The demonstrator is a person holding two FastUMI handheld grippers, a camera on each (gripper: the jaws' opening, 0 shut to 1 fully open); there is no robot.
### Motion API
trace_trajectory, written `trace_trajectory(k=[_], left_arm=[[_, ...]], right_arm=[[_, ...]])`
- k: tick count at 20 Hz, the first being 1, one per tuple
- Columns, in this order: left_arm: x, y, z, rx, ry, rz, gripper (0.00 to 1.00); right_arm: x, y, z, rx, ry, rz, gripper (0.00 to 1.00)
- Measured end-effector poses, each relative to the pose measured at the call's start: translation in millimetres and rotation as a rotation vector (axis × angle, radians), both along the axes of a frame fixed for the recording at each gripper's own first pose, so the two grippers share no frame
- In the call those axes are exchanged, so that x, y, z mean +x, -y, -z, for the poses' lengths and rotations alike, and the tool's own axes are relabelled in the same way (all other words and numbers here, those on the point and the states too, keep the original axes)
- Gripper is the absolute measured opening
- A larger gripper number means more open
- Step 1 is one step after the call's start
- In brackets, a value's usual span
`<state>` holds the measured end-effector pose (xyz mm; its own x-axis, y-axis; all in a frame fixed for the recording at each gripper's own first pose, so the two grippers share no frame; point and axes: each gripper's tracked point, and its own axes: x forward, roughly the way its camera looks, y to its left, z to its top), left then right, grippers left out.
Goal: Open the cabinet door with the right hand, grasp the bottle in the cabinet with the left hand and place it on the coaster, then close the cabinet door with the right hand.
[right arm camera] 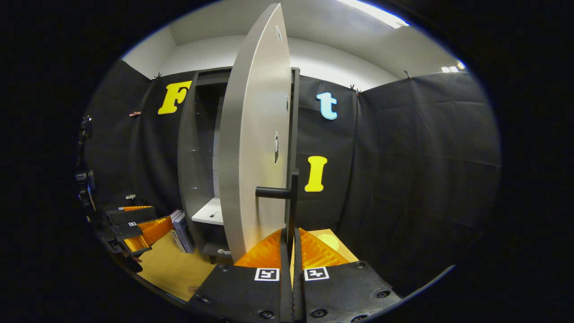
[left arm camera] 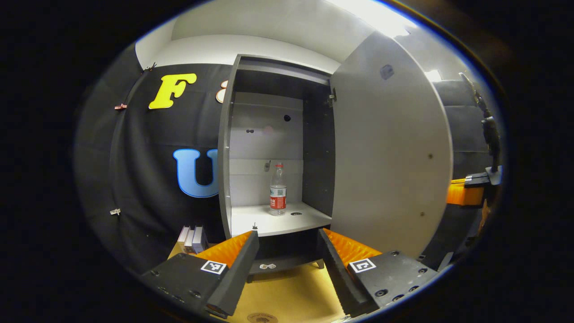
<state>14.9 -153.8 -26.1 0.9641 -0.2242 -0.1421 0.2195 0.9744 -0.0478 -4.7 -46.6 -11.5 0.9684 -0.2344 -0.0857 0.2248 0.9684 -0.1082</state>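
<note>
The cabinet (left arm camera: 269, 148) stands with its door (left arm camera: 385, 148) swung wide, and the bottle (left arm camera: 278, 189) stands upright on the shelf (left arm camera: 273, 220), straight ahead of the left gripper (left arm camera: 287, 251) and well apart from it, framed between its spread fingers. The right gripper (right arm camera: 291, 240) is pressed together on the door's handle (right arm camera: 291, 197), so the left is the one lined up for the reach, level and pointing into the opening.

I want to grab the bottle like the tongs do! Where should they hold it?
Around the middle, at the label, coming straight in from the open front. The bottle stands upright on the shelf with free space on both sides, and the left tongs are open and already facing it, so one finger likely fits on each side.
</note>
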Motion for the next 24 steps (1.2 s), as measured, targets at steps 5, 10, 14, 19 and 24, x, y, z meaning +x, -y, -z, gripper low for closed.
trace_trajectory(k=[5, 10, 14, 19, 24], left_arm=[[51, 10, -1, -0.003, 0.014, -0.04, 0.84], [119, 24, -7, 0.031, 0.06, -0.063, 0.84], [167, 36, -5, 0.041, 0.075, -0.074, 0.84], [228, 54, 4, 0.072, 0.098, -0.083, 0.84], [284, 58, 19, 0.1, 0.101, -0.13, 0.84]], right_arm=[[-4, 24, 1, 0.083, -0.005, -0.055, 0.05], [-9, 52, -1, 0.142, 0.013, -0.101, 0.05], [-13, 56, 0, 0.115, 0.015, -0.151, 0.05], [-50, 62, -34, 0.194, 0.129, -0.159, 0.09], [-87, 136, -48, 0.214, 0.239, 0.111, 0.05]])
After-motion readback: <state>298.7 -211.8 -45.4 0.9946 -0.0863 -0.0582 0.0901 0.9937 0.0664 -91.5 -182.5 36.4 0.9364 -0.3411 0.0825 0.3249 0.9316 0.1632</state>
